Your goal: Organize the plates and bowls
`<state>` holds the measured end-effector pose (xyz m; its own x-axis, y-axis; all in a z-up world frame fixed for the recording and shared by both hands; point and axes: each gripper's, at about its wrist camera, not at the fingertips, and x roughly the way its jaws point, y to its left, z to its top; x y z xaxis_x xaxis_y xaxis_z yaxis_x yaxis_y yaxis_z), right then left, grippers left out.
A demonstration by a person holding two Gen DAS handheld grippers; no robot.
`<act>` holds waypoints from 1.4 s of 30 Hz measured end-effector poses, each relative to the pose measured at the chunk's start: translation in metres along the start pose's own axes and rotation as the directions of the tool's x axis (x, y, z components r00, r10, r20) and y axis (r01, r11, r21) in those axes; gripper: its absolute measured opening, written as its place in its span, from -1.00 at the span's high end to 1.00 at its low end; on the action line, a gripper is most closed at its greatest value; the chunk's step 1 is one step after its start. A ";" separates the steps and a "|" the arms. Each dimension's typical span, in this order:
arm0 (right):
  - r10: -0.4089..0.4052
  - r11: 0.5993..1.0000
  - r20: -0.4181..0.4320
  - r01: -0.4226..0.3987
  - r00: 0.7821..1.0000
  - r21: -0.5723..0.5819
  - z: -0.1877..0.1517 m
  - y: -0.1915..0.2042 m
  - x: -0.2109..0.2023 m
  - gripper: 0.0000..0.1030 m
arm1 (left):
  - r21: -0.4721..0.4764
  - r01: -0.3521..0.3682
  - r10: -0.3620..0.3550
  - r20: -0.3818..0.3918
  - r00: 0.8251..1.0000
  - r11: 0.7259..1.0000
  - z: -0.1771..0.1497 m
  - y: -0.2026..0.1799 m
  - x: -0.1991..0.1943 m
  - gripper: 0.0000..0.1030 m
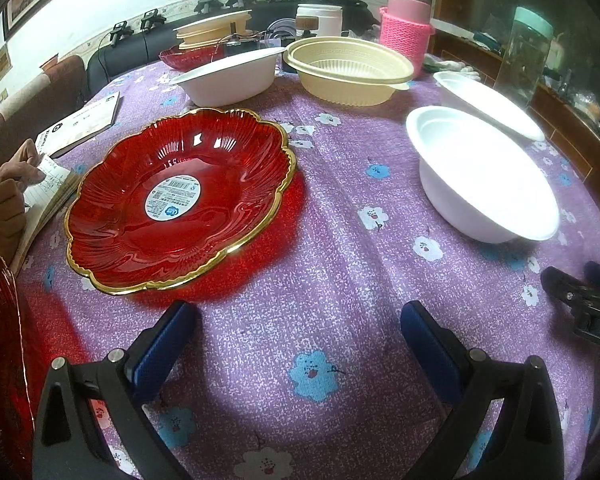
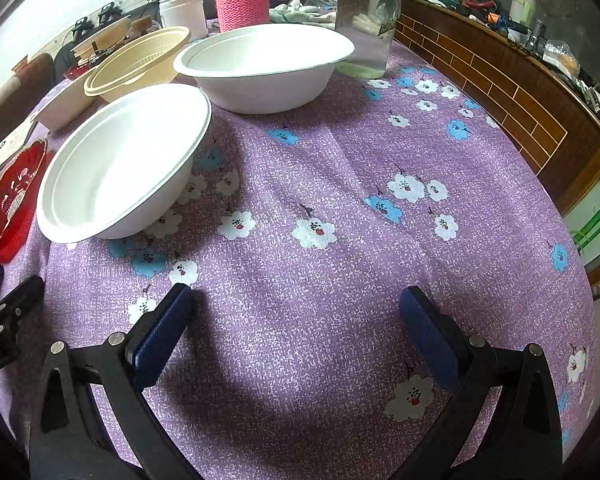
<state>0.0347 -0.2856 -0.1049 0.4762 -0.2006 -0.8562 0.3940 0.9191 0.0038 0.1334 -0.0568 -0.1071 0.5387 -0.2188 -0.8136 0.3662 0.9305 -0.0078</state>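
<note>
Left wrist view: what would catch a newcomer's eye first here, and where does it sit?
The red scalloped plate with a gold rim and a round sticker at its centre stands out, lying on the purple flowered tablecloth ahead and left of the open left gripper. To the right sits a bright white bowl, with a cream ribbed bowl farther back.

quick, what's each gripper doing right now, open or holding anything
Left gripper: open, holding nothing, above the tablecloth.
Right gripper: open, holding nothing.
</note>
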 end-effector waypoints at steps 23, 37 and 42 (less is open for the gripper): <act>-0.016 1.000 -0.003 0.017 1.000 0.019 0.002 0.002 0.000 -0.99 | 0.001 0.000 0.000 -0.001 1.000 1.000 0.000 0.000 0.000 -0.99; -0.015 1.000 -0.004 0.015 1.000 0.019 0.002 0.002 0.000 -0.99 | -0.044 -0.038 0.038 -0.005 0.999 0.998 0.000 -0.003 0.000 -0.99; -0.014 1.000 -0.005 0.014 1.000 0.019 0.002 0.002 0.000 -0.99 | -0.138 -0.112 0.103 -0.070 0.992 0.984 -0.004 -0.010 -0.008 -0.99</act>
<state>0.0375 -0.2842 -0.1037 0.4665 -0.2117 -0.8588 0.4158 0.9095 0.0017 0.1223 -0.0630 -0.1034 0.5190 -0.1002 -0.8489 0.1952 0.9808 0.0036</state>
